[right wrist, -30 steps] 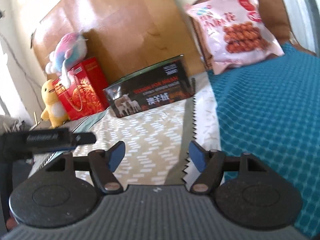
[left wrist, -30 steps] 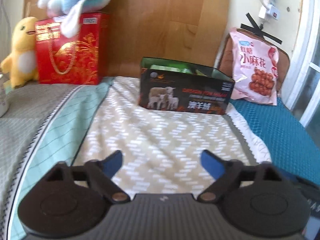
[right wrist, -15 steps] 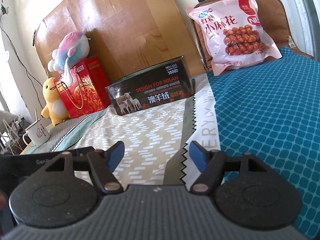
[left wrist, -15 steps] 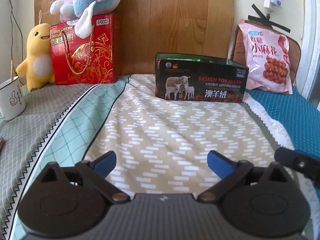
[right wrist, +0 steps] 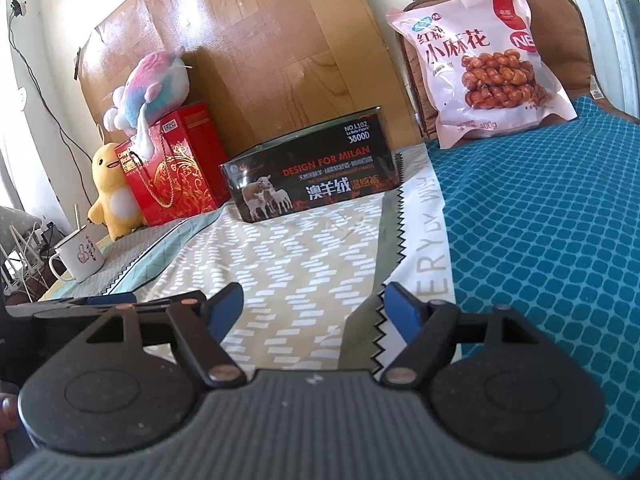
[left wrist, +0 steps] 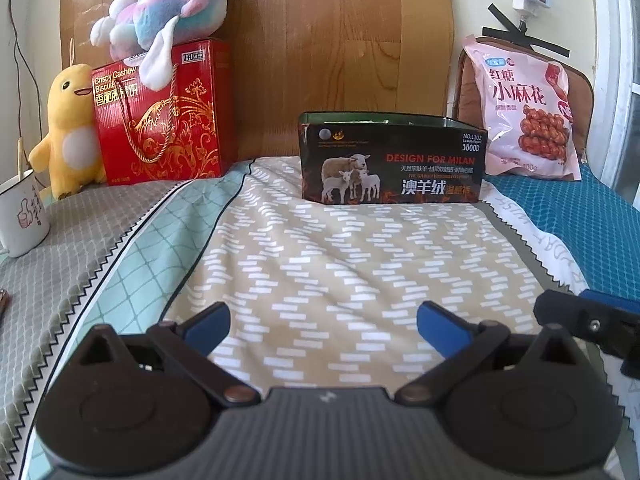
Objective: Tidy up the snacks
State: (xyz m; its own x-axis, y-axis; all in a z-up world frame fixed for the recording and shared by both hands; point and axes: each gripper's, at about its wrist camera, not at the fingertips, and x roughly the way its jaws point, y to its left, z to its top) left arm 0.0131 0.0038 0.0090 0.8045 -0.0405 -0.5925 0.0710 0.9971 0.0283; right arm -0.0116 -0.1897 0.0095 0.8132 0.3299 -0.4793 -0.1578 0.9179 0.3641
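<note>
A pink snack bag (left wrist: 526,110) (right wrist: 484,66) with fried twists printed on it leans upright against a brown cushion at the back right. An open black box (left wrist: 392,158) (right wrist: 312,174) with sheep on its front stands at the back middle of the bed. A red biscuit gift box (left wrist: 160,112) (right wrist: 176,164) stands at the back left. My left gripper (left wrist: 322,326) is open and empty above the beige patterned cover. My right gripper (right wrist: 314,306) has nothing between its fingers and its jaws are opening. Both are well short of the snacks.
A pastel plush (left wrist: 168,24) lies on the red box, and a yellow duck plush (left wrist: 68,132) sits beside it. A white mug (left wrist: 20,216) stands at the left edge. A wooden board (left wrist: 320,40) backs the bed. Teal bedding (right wrist: 552,240) covers the right side.
The left wrist view has levelled and swung left, so the box and bag sit further right. The left jaws have spread wider. The right jaws have widened slightly; the right gripper's tip now shows at right.
</note>
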